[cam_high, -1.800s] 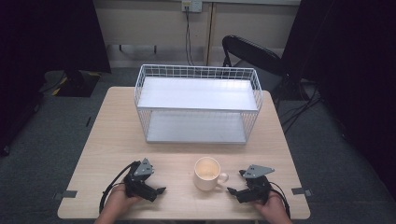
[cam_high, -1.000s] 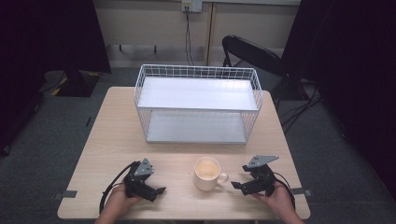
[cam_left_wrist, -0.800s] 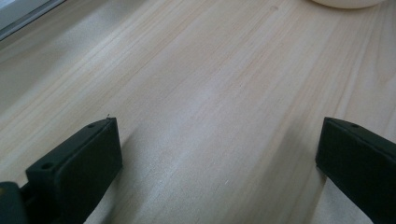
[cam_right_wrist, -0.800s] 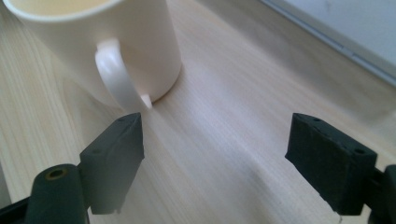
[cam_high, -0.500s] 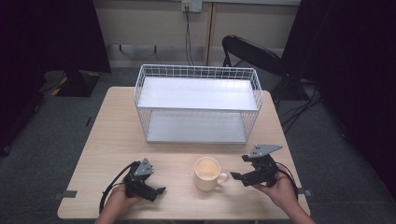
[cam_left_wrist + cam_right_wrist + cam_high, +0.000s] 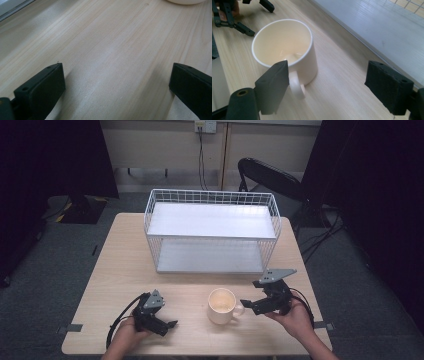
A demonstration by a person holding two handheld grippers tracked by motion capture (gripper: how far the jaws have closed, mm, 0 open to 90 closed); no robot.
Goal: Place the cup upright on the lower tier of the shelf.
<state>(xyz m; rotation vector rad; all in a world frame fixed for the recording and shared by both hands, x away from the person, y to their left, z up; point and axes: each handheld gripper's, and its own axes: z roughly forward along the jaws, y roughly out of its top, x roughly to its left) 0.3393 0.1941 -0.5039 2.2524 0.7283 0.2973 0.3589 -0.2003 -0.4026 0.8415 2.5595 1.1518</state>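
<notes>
Fingers of the right gripper [image 6: 248,304] stand wide apart and hold nothing; in the right gripper view its near finger [image 6: 273,83] sits just in front of the mug's handle [image 6: 296,85] and the far one is well clear to the side. The left gripper [image 6: 167,324] rests low on the table [image 6: 117,270], its jaws also spread wide over bare wood, gripping nothing.

The mug [image 6: 222,305] stands upright near the front edge of the table, between the two grippers, with its handle turned toward the right gripper. It appears empty.

Judged step: the approach to a grasp, not yet made. The right gripper is levelled at the handle side of the mug but no contact is evident. The next move would call for bringing the jaws around the handle or the wall beside it, squarely, and then closing; a skewed closure on the curved wall risks tipping or spinning the mug.

Materials: the mug is cream, smooth and glossy, cylindrical with a rounded rim and a small loop handle. The table is pale, straight-grained wood, matt. Behind it stands a white wire rack [image 6: 212,231] with two flat shelves, open toward the person. The finger pads are black, blocky and matt.
</notes>
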